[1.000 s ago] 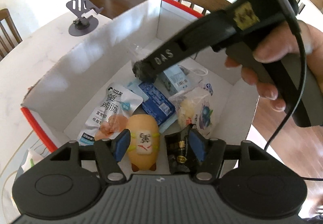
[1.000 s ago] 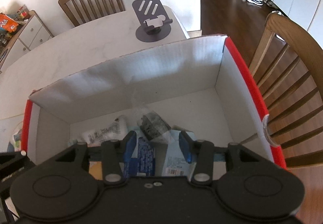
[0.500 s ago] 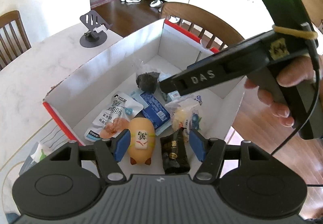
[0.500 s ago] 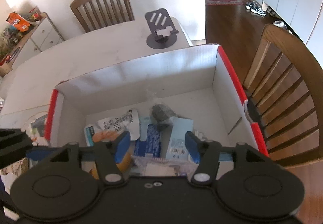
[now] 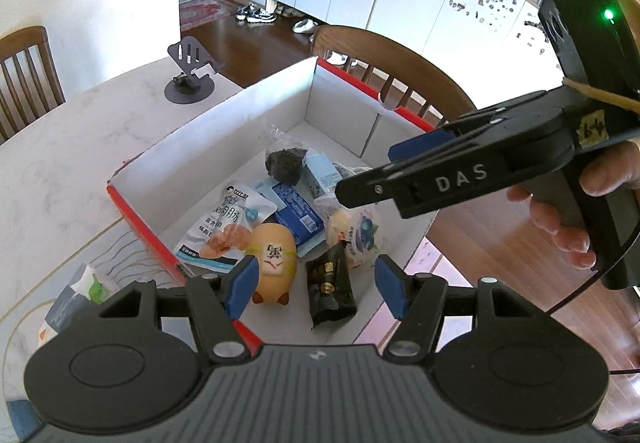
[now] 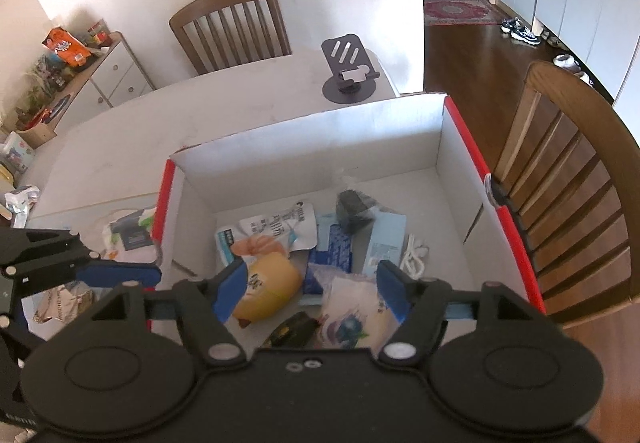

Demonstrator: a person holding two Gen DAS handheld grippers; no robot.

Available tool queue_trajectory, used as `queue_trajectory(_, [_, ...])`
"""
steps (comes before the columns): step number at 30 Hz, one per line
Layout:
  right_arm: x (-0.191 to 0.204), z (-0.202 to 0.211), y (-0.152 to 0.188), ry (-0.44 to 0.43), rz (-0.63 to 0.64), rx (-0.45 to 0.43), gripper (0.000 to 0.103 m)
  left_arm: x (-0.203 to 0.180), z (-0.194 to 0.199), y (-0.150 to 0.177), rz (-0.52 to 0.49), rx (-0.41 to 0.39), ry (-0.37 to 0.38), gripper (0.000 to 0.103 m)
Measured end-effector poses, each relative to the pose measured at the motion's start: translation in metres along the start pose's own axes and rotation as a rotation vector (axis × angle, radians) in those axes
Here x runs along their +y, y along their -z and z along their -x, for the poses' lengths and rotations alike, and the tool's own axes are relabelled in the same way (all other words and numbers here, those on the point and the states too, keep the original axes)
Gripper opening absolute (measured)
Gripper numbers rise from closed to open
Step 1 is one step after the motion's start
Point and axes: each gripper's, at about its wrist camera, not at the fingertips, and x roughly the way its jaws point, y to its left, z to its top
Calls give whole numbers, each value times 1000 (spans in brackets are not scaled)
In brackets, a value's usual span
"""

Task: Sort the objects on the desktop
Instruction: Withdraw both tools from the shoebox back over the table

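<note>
Both grippers higher above the box than before; right gripper jaws opening, empty; left gripper jaws apart, empty

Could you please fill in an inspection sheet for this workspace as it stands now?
Surface: pale marble-look table.
Job's things: red-edged cardboard box holding snack packets, a yellow toy, a black sachet.
Clutter: tissue pack outside the box; phone stand.
Grippers: left gripper empty, jaws apart; right gripper empty, jaws opening.
Cables: black cable under the right handle.
Surroundings: wooden chairs, white cabinets.
</note>
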Motion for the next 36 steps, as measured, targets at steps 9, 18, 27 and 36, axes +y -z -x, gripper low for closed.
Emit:
queue_trajectory(9, [10,14,11,14,-36,-24,77,3,18,14,-28,-21,23,63])
queue_trajectory(18, [30,23,25,22,-63,-34,82,15,44,30,-30,-60,26,71])
queue_trajectory(27, [65,28,40,11,-79,-53,86,37,72,61,-1,-96,13,77])
queue_trajectory(36, [113,23,46,-10,-37,-71,89,69,108,95,52,-159,-40,83])
